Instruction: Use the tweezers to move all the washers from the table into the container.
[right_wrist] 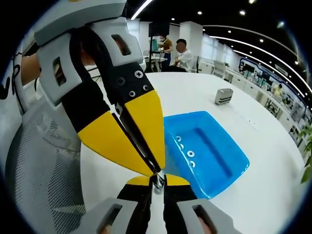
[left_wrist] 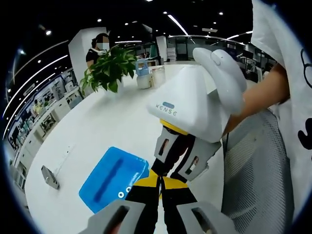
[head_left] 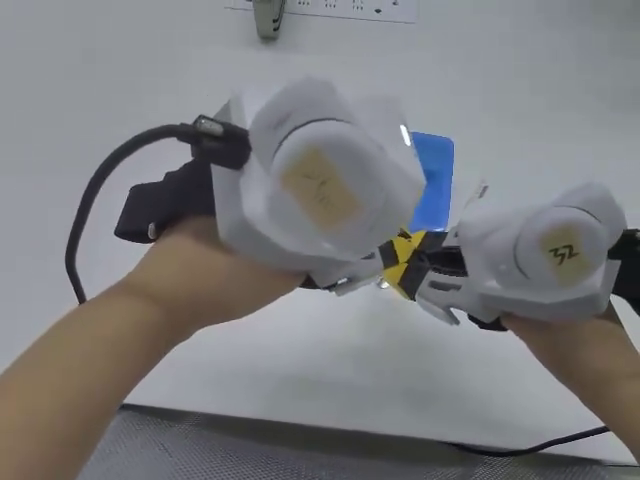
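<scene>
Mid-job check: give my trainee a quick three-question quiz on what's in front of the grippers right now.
1. True or false: the blue container holds no washers.
2. The jaw tips of the left gripper and right gripper are: A far apart; B nearly touching; C inside the container.
3. Fill in: a small grey box stands on the ___ table.
Key: 1 false, washers lie in it; 2 B; 3 white.

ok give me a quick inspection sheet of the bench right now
surface: white table
job's things: blue container holding several washers; thin metal tip, likely the tweezers, held by the right gripper
clutter: small grey box on the table
grippers: left gripper shut, tip to tip with the right, which is shut on that metal tip
cables: black cable off the left gripper's rear
surroundings: plant, open office, people beyond
</scene>
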